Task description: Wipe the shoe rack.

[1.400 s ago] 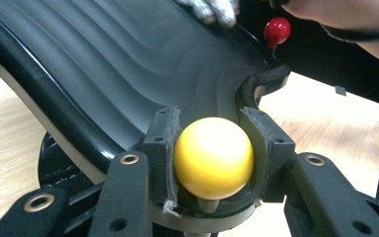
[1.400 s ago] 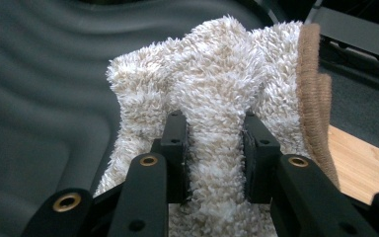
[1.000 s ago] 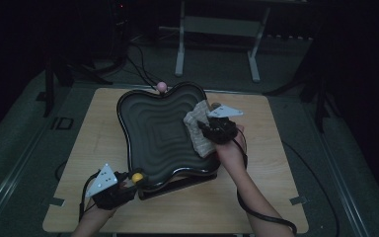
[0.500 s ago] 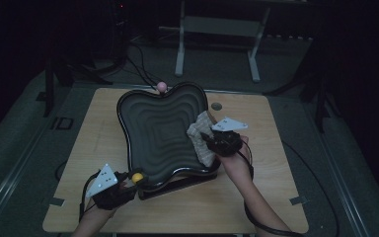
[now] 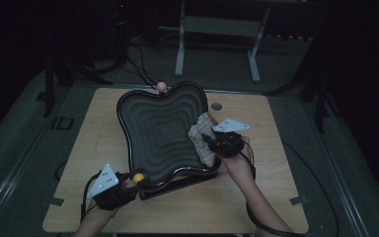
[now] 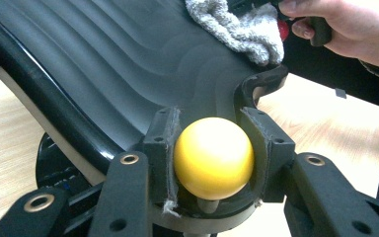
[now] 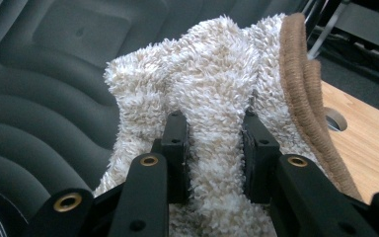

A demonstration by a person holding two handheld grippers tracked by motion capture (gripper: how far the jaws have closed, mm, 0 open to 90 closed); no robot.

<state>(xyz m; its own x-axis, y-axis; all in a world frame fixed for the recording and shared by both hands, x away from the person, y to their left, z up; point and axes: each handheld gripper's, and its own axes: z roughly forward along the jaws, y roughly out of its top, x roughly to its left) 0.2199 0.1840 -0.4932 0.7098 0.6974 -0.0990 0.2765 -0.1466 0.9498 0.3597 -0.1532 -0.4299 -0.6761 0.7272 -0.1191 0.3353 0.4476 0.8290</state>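
Fluffy cream cloth [image 7: 212, 113] lies bunched on the ribbed black tray [image 5: 153, 128].

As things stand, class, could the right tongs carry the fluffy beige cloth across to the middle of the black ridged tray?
Probably yes: the right tongs grip the fluffy beige cloth at the black ridged tray's right edge, with bare ridges between.

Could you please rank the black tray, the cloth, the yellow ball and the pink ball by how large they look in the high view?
1. Black tray, by far the largest.
2. Cloth.
3. Yellow ball and pink ball look about equal; the pink one lies farther away, so I won't rank them.
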